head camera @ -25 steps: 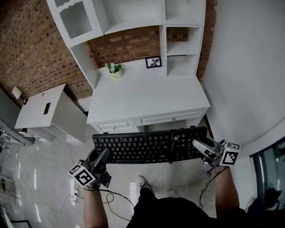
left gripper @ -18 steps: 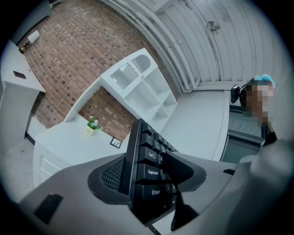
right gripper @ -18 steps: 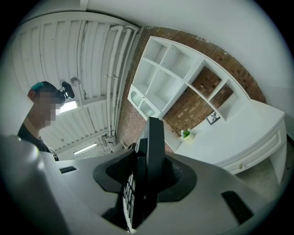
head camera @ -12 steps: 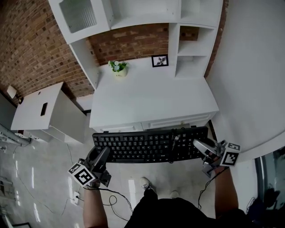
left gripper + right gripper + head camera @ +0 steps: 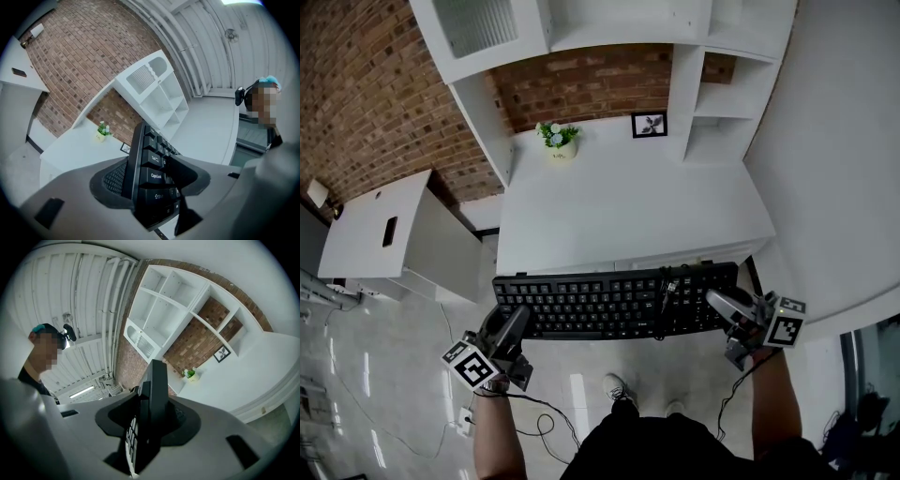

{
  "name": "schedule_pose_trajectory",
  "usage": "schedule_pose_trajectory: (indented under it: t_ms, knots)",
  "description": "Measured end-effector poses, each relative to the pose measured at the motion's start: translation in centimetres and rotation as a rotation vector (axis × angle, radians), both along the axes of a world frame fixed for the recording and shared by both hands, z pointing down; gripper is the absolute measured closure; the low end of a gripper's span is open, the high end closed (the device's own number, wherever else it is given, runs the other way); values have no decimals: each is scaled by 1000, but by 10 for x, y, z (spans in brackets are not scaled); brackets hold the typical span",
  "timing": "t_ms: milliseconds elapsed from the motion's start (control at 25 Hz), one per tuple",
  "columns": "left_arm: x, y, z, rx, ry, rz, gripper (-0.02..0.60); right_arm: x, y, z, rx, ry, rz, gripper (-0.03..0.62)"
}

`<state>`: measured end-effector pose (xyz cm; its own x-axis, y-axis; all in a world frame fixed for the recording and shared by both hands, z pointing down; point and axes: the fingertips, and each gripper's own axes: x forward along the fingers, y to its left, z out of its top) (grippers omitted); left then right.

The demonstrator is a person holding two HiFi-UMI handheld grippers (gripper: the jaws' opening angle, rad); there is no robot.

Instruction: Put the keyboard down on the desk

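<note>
The left gripper (image 5: 510, 326) and right gripper (image 5: 724, 306) each clamped 1 end of the keyboard (image 5: 609, 302). A slipping clamp could knock it against the edge of the desk (image 5: 628, 206) at 12 o'clock.

keyboard (image 5: 614, 302) | black, level (held aloft) | at desk (image 5: 628, 206) front edge

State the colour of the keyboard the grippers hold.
The keyboard is black with white key legends, clearest in the head view.
</note>
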<state>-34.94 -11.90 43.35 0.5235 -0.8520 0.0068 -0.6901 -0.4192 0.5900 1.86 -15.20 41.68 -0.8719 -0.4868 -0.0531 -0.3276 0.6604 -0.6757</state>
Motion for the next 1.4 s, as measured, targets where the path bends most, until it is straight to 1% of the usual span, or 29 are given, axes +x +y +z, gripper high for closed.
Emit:
schedule_pose_trajectory:
  t_ms: [160,480,800,1080,1200,1400]
  knots:
    - [-30,-11,-5,0,11,7,311,-29,-9,-9,1,9,9,436]
    - [-66,-12,-15,15,20,4,311,-65,-7,-23,15,18,13,436]
    - [-82,-14,-20,38,15,-1,311,-82,-11,-26,38,16,3,436]
    - [-86,-28,-25,44,-4,-1,311,-85,-24,-23,36,0,1,436]
    - [-83,-43,-24,50,-10,-3,311,-82,-40,-20,41,-10,-1,436]
    - [-76,-80,-18,40,-22,-19,311,-76,-83,-10,43,-25,-8,436]
